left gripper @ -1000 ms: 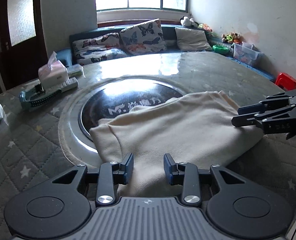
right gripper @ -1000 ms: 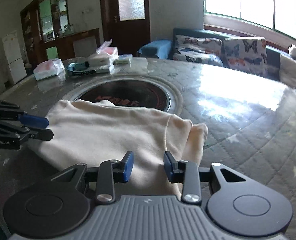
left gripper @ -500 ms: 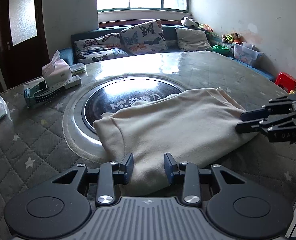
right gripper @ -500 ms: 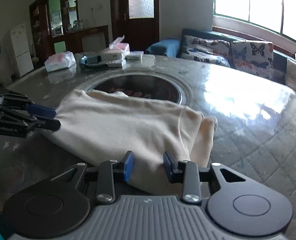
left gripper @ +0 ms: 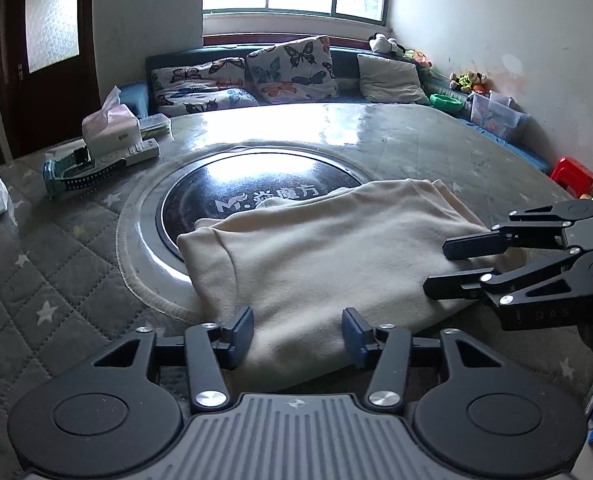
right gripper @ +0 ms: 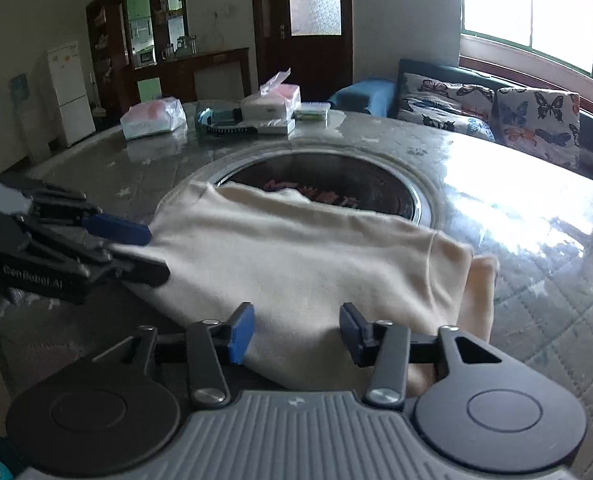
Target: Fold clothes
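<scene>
Folded cream garment [left gripper: 328,256] is seen lying between the parted fingers of left gripper [left gripper: 298,332] and right gripper [right gripper: 296,332].

Two handheld grippers point toward each other at right angles, the left gripper [left gripper: 298,334] and right gripper [right gripper: 296,332] both with jaws spread apart.

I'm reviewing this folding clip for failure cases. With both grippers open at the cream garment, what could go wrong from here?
1. The left gripper and right gripper both have open jaws at the near edge of the cream garment; closing might pinch only the top layer, so the fold would come apart.
2. The garment partly overlaps the glossy black disc; pulling could slide the whole garment.
3. The sleeve sticking out from under may bunch.
</scene>
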Demonstrator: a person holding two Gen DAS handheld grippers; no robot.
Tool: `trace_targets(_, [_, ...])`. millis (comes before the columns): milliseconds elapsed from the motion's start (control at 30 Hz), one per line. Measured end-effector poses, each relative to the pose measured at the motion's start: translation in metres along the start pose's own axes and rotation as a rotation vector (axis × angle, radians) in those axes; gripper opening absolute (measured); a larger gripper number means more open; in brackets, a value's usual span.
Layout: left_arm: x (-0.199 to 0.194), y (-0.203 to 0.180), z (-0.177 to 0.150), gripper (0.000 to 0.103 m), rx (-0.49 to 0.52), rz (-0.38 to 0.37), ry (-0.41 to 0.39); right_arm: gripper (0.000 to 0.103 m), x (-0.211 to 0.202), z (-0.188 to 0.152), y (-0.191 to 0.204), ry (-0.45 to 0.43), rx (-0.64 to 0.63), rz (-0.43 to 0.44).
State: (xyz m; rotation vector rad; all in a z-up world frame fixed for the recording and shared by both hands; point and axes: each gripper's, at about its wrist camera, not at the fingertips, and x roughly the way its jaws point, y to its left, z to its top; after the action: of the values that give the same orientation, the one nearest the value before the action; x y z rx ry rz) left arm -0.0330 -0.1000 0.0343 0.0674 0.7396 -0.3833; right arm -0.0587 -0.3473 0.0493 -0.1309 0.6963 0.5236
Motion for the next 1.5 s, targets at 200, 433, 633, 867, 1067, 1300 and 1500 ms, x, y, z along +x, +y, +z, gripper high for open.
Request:
trace_targets(200, [0.002,-0.001,0.001,0.074,-0.018,-0.016,0.001,0.059,0.010,0.008,-0.019,0.000,0.053,-0.029])
trace_targets(433, [-0.001,0.005,0.002,0.101,-0.038,0.006,-0.023,0.068,0.019,0.007,-0.031,0.031,0.082,-0.037])
trace_targets(633, [-0.004,0.020,0.003,0.103,-0.086,0.009,-0.049,0.077,0.027,0.024,-0.033,0.015,0.058,-0.046])
trace_targets(867, [-0.007,0.034,0.006,0.103,-0.155,-0.015,-0.108,0.084,0.054,0.035,-0.037,0.049,0.048,-0.053])
trace_targets(1067, [0.003,0.041,0.011,0.103,-0.165,0.029,-0.075,0.094,0.061,0.052,-0.028,0.037,0.038,-0.024])
trace_targets(1300, [0.013,0.052,0.014,0.103,-0.209,0.058,-0.036,0.100,0.099,0.070,-0.023,0.073,0.050,-0.044])
trace_targets(1500, [0.022,0.060,0.021,0.103,-0.229,0.109,-0.013,0.103,0.118,0.072,-0.028,0.104,0.072,-0.096])
